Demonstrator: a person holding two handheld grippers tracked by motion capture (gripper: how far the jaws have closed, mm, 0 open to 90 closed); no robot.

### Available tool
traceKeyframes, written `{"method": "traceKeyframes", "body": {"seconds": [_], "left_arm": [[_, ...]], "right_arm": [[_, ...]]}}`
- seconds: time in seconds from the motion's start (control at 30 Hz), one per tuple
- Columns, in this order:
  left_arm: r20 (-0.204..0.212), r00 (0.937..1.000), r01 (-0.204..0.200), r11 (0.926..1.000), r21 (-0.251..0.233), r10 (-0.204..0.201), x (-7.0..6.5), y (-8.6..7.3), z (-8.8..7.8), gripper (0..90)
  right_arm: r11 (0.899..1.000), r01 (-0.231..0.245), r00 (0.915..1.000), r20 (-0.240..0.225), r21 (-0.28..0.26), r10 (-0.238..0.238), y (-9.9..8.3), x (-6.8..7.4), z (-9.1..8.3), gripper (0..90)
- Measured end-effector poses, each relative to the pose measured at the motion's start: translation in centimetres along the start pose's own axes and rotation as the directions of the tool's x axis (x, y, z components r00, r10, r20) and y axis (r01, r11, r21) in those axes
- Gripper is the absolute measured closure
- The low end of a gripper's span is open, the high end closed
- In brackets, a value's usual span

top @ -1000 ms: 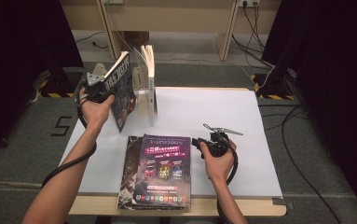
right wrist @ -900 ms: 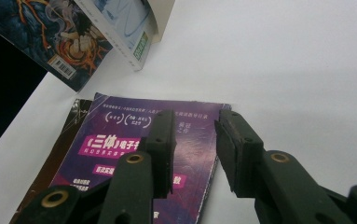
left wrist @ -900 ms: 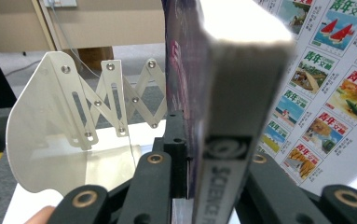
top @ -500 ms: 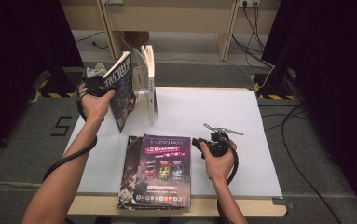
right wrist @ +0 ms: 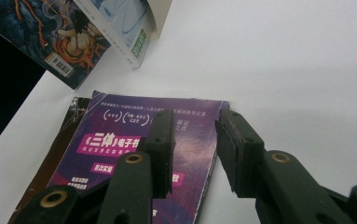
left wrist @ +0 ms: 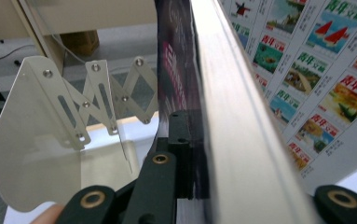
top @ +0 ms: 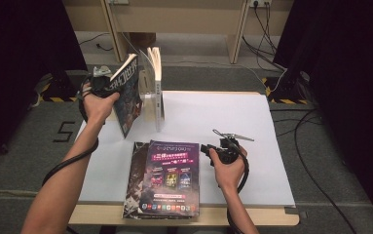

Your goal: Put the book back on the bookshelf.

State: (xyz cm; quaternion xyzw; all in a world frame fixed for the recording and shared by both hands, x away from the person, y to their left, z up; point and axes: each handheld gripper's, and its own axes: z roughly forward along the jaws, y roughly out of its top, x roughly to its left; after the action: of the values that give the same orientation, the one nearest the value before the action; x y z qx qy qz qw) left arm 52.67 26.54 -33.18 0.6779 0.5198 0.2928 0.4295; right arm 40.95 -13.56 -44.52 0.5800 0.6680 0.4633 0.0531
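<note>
My left gripper (top: 107, 84) is shut on a dark-covered book (top: 128, 95), held upright and tilted above the white table top (top: 213, 117), just left of the standing books (top: 155, 83). Its jaws have just been closing with this book between them. In the left gripper view the book's page edge (left wrist: 232, 116) runs up between the jaws, and its back cover (left wrist: 306, 70) shows colourful printed panels. My right gripper (top: 206, 147) stands open at the right edge of a purple magazine (top: 169, 175). Nothing is between its fingers (right wrist: 160, 140), and the magazine (right wrist: 120, 140) lies flat below them.
The purple magazine tops a small stack with a darker book (top: 133, 180) under it, near the table's front edge. A metal bookend (left wrist: 41, 140) with a scissor lattice stands beside the upright books. Table legs and cables (top: 315, 161) lie on the floor behind and to the right.
The left hand has shifted the dark book only slightly beside the standing books. The right gripper has kept still at the magazine's edge.
</note>
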Motion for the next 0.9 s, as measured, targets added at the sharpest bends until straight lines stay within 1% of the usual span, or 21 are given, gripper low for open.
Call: {"method": "traceKeyframes", "body": {"seconds": [0.1,0.13,0.2,0.23,0.3,0.33,0.37,0.4,0.47,0.5,0.53,0.57,0.6,0.7,0.8,0.83,0.9], "left_arm": [[-0.011,0.9999,-0.001,0.9994,-0.035,0.001,0.3,0.1,-0.1,82.1],[-0.019,0.9998,0.001,0.9988,-0.048,-0.002,0.4,0.2,-0.1,82.1],[-0.028,0.9996,-0.003,0.9975,-0.071,0.001,0.7,0.5,-0.1,82.1],[-0.022,0.9998,-0.006,0.9965,-0.084,0.004,0.8,0.6,-0.1,82.1],[-0.024,0.9997,-0.012,0.9933,-0.115,0.009,0.8,0.9,0.0,82.1],[-0.027,0.9995,-0.018,0.9919,-0.126,0.015,0.8,1.0,0.1,82.1],[-0.041,0.9990,-0.025,0.9904,-0.136,0.019,0.9,1.0,0.3,82.1],[-0.047,0.9988,-0.021,0.9896,-0.142,0.015,0.9,0.9,0.5,82.0],[-0.069,0.9976,-0.010,0.9894,-0.145,0.000,1.1,0.5,1.1,82.0],[-0.080,0.9968,-0.002,0.9900,-0.141,-0.009,1.2,0.1,1.4,81.9],[-0.099,0.9949,0.003,0.9913,-0.132,-0.017,1.4,-0.4,1.8,81.9],[-0.104,0.9943,0.007,0.9900,-0.141,-0.022,1.5,-0.7,1.8,81.8],[-0.116,0.9930,0.002,0.9892,-0.147,-0.020,1.5,-0.9,1.8,81.8],[-0.125,0.9916,0.012,0.9888,-0.149,-0.031,1.7,-1.0,1.6,81.5],[-0.114,0.9932,0.009,0.9928,-0.119,-0.023,1.6,-0.8,1.4,80.8],[-0.112,0.9934,0.012,0.9939,-0.110,-0.024,1.5,-0.6,1.3,80.4],[-0.103,0.9938,0.031,0.9945,-0.100,-0.041,1.3,-0.3,1.0,78.8]], "right_arm": [[1.000,-0.002,1.0000,0.003,0.003,0.002,0.0,-0.1,0.0,66.8],[1.000,-0.013,0.9999,0.002,0.006,0.013,0.0,0.0,0.0,66.8],[1.000,-0.008,1.0000,0.004,0.004,0.008,0.0,-0.1,0.1,66.9],[1.000,-0.008,1.0000,0.005,0.004,0.008,0.0,-0.1,0.1,66.9],[1.000,0.003,1.0000,0.003,0.004,-0.003,-0.1,-0.1,0.2,66.9],[1.000,-0.001,1.0000,0.003,0.008,0.001,-0.1,-0.1,0.2,66.9],[1.000,-0.002,1.0000,0.002,0.008,0.002,-0.1,-0.1,0.2,66.9],[1.000,0.002,1.0000,0.003,0.007,-0.002,-0.1,-0.1,0.2,66.9],[1.000,-0.001,1.0000,0.002,0.007,0.001,-0.1,-0.1,0.2,66.9],[1.000,-0.002,1.0000,0.001,0.007,0.002,-0.1,-0.1,0.1,66.9],[1.000,0.000,1.0000,0.001,0.006,0.000,-0.1,-0.1,0.1,67.0],[1.000,-0.003,1.0000,0.000,0.006,0.003,-0.1,-0.1,0.1,67.0],[1.000,-0.001,1.0000,0.002,0.005,0.001,-0.1,-0.1,0.0,67.0],[1.000,0.005,1.0000,0.005,0.000,-0.005,-0.1,-0.3,0.0,67.0],[1.000,-0.007,1.0000,0.003,0.005,0.007,-0.1,-0.2,0.0,67.0],[1.000,0.000,1.0000,0.005,0.002,0.000,0.0,-0.3,0.0,67.0],[1.000,-0.003,1.0000,0.004,0.001,0.003,0.0,-0.2,-0.1,66.9]]}}
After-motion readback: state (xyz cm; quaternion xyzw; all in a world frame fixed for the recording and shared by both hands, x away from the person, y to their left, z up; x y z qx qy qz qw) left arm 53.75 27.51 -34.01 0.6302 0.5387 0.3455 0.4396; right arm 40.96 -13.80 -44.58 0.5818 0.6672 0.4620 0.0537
